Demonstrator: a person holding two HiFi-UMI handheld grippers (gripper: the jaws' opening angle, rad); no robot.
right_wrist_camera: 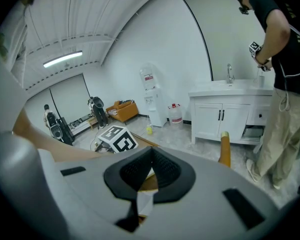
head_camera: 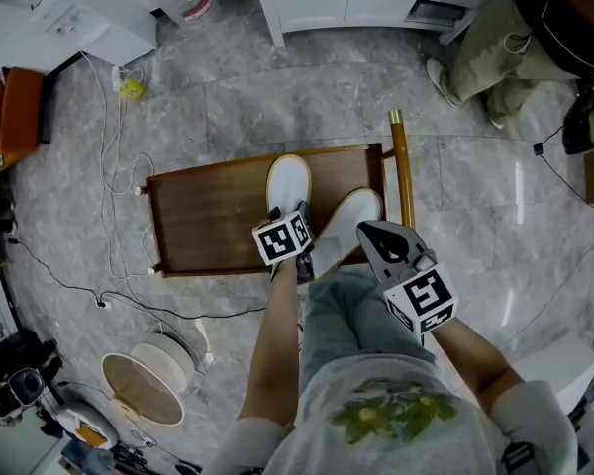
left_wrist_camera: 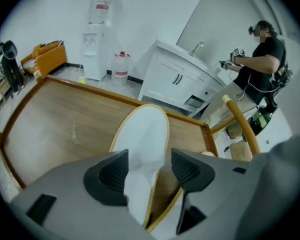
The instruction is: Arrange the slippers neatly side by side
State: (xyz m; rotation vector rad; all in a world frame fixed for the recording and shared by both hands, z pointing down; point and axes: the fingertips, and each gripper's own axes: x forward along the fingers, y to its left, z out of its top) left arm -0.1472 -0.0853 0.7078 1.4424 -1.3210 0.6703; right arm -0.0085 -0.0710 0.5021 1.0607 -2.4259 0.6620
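Left hand-held gripper (left_wrist_camera: pixel 149 166) spread astride left slipper (left_wrist_camera: pixel 145 129) heel, not gripping. Right hand-held gripper (right_wrist_camera: pixel 151 156) pressed together, idle. Right slipper (head_camera: pixel 351 216) sits skewed by the surface (head_camera: pixel 208 216) right edge.

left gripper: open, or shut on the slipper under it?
Open. Left gripper jaws stand wide apart astride the slipper heel; one pad is clear of it.

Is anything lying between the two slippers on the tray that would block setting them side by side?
Nothing visible does. Only bare wood of the tray shows between the left slipper and the right slipper; the open jaws of the left gripper straddle the left one.
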